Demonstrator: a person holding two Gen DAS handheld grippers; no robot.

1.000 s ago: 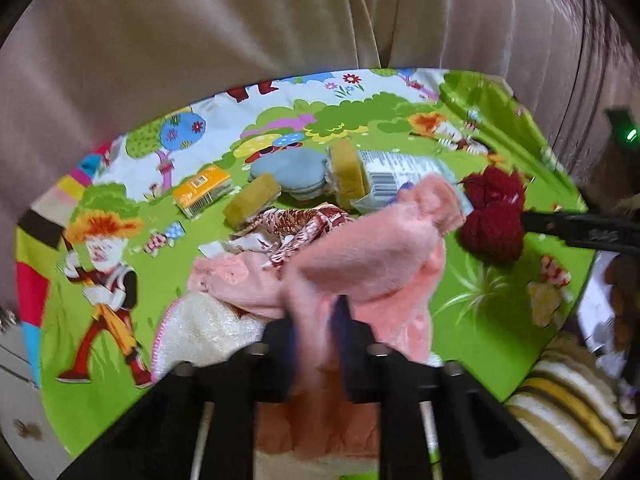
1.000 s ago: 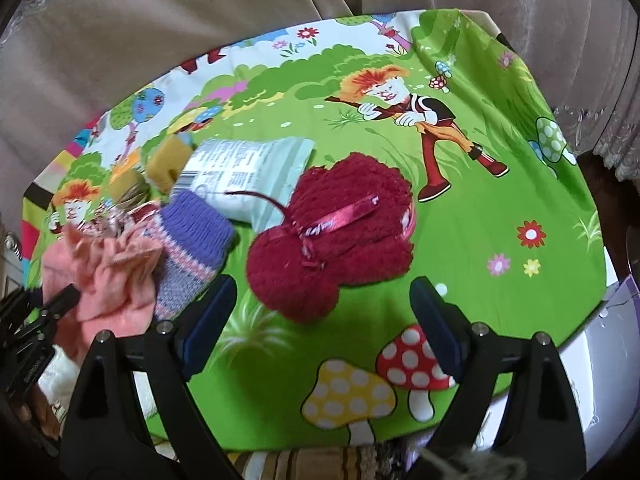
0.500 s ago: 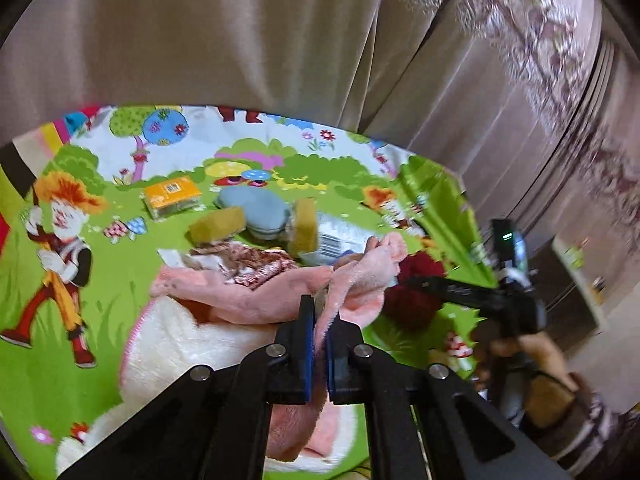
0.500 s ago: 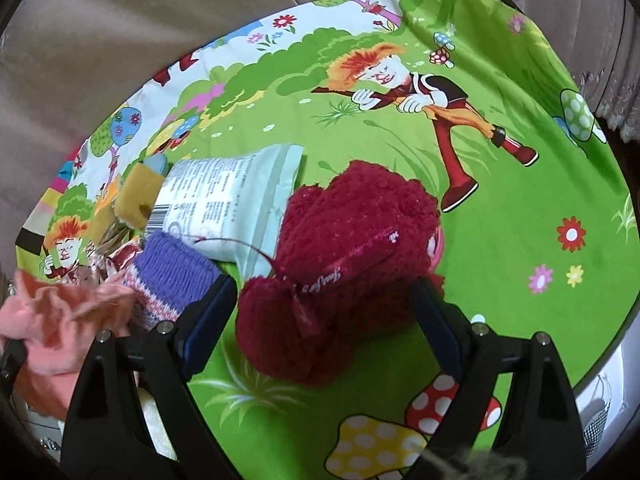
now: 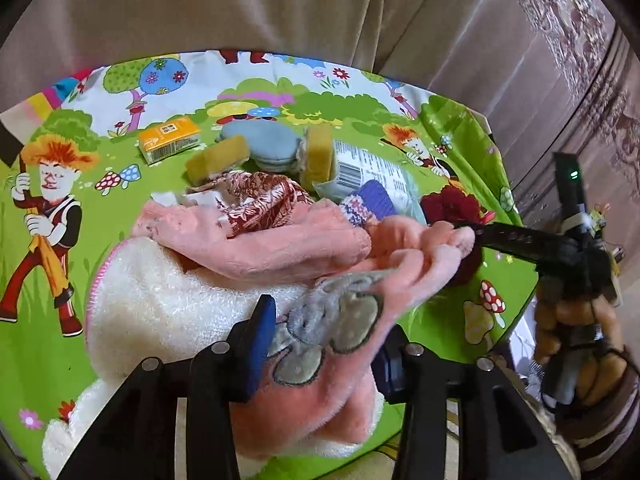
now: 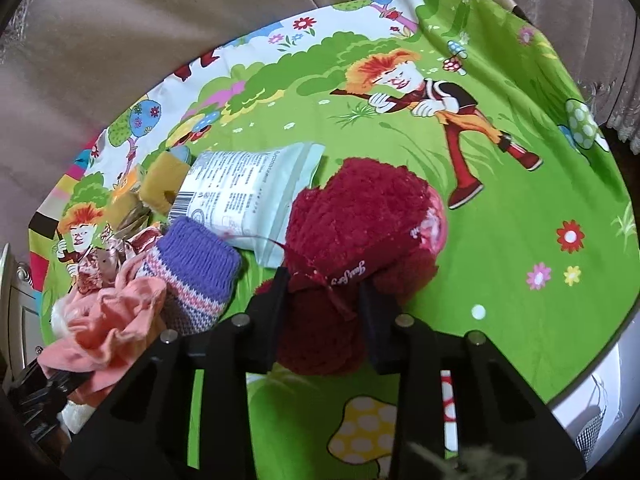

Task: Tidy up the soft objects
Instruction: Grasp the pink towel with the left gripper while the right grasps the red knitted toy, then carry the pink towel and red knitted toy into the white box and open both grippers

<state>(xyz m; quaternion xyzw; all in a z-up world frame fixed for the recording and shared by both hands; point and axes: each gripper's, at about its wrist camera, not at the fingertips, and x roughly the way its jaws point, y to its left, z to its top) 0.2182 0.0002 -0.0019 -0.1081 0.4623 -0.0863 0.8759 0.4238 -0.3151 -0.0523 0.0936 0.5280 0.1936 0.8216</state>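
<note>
Left gripper [image 5: 320,344]: jaws opening, blue pads now spread either side of the pink fleece cloth [image 5: 320,360]; half a second back those pads were pinched flat on a fold of it. Cloth lies slack between them, not pressed. Reads as a release onto the pile, so this item is probably placed.

Right gripper [image 6: 322,292]: wide a moment ago around the dark red fuzzy bundle [image 6: 352,216], jaws closing now, pads pressing into its near lobe. Next pick looks started.

Pink fleece cloth: plush, crumpled, grey embroidered patch facing up, draped over a cream terry towel [image 5: 168,304]. Just beyond the cloth: a brown-patterned fabric [image 5: 260,196] and a purple knit sock [image 5: 368,204]. Red bundle at the cloth's far right tip, tied with a ribbon, touching a white printed pouch [image 6: 248,196]. Further behind the cloth: yellow sponges [image 5: 216,158], a blue-grey pad, an orange box. All on the cartoon-print tablecloth [image 6: 520,240].
</note>
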